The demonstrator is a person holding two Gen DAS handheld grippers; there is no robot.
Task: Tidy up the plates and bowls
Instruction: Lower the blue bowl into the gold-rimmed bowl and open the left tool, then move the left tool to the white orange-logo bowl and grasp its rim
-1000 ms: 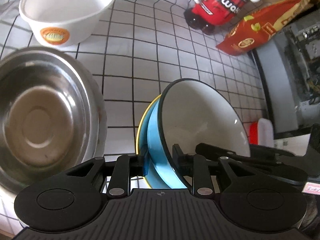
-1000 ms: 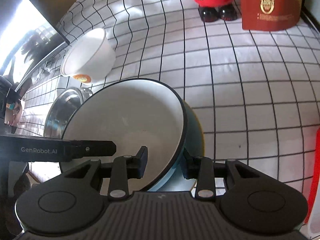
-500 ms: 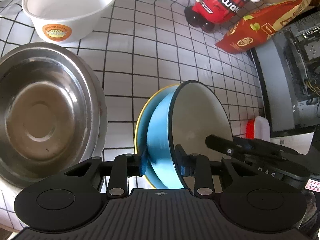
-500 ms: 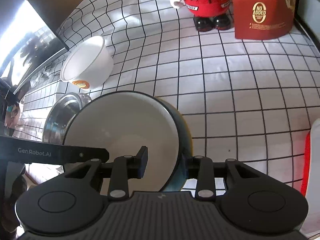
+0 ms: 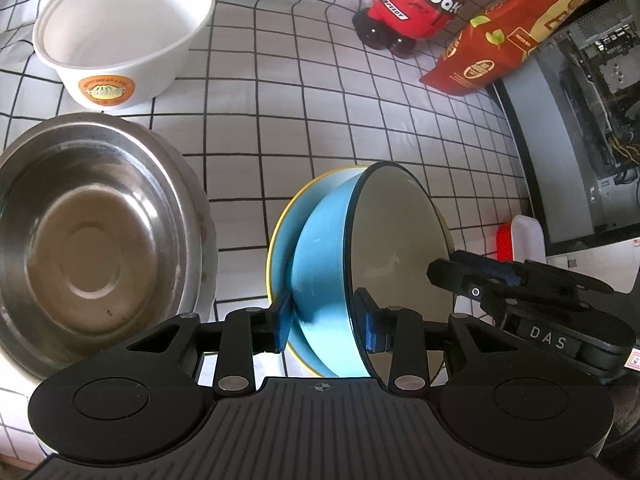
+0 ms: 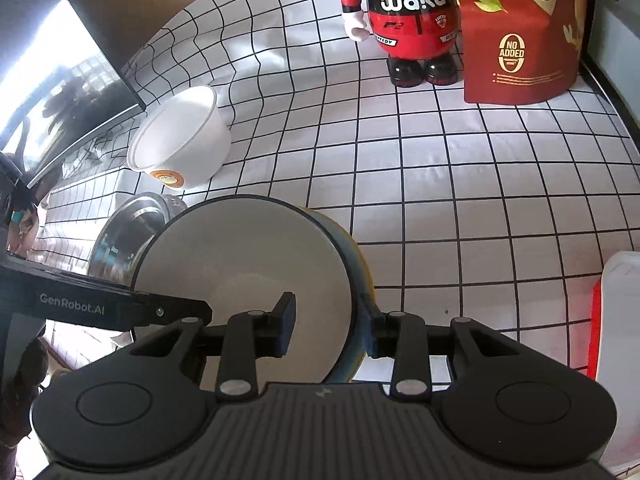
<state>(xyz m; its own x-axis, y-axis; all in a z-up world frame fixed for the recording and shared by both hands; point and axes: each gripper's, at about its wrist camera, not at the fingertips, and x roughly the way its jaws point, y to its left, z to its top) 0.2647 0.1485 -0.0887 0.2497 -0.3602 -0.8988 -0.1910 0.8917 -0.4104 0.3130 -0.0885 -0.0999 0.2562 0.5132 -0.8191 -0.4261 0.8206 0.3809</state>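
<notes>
Checked tablecloth under me, both my left gripper and right gripper pinch the tilted blue bowl, steel bowl at 9 o'clock.

Black ribbed tool with round discs, silver screws, blue pads; other tool alike, lettered "GenRobot.AI" alongside.

White grid-checked cloth covers the table; a dark monitor stands at its edge — daylight reflecting.
</notes>
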